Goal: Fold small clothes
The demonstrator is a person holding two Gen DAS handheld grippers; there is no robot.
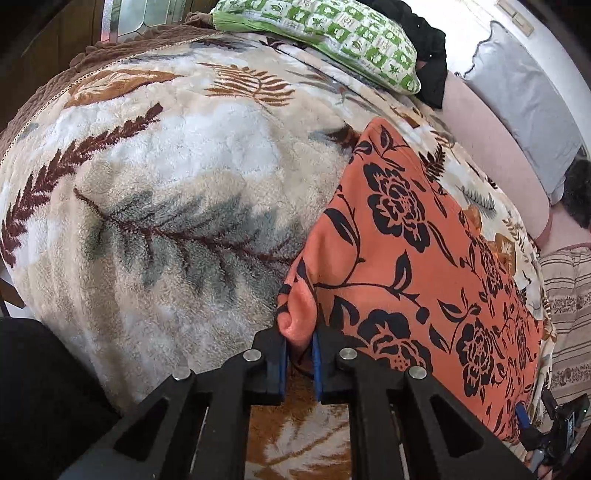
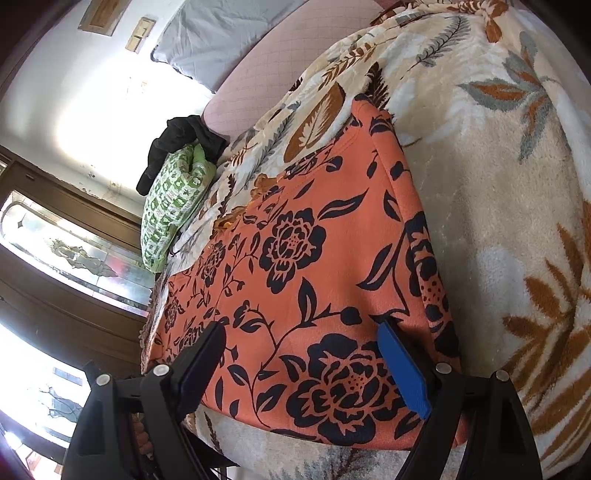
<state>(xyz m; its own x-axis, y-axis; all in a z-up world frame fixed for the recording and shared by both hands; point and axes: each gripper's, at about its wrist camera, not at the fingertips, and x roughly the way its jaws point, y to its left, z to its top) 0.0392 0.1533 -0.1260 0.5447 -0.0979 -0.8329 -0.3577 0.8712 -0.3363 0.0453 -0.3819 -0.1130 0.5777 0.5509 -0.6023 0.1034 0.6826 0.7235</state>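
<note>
Orange floral garment (image 1: 417, 236) lies spread flat on a fleecy leaf-print blanket (image 1: 166, 177) covering the bed; flat layout likely so edges and corners are easy to reach for a fold; left gripper (image 1: 299, 347) has its blue pads pressed together on a bunched corner of the cloth, a small puckered lump poking up between them, probably the pick-up point for lifting that edge over; right gripper (image 2: 303, 365) sits spread wide over the near hem of the same garment, one finger on each side of the printed roses, pads (image 2: 404, 373) not pressing anything as far as visible; likely waiting to take the other corner so both ends lift together; green patterned pillow (image 1: 332, 33) and a dark cloth (image 1: 432, 48) lie well apart at the far end, out of the way. Hard to tell: what kind of garment it is; how many layers the left pinch has caught; whether the right fingertips touch the fabric; garment's far edge runs out under fisheye distortion; a dark device at lower right in the left view is cut off.
</note>
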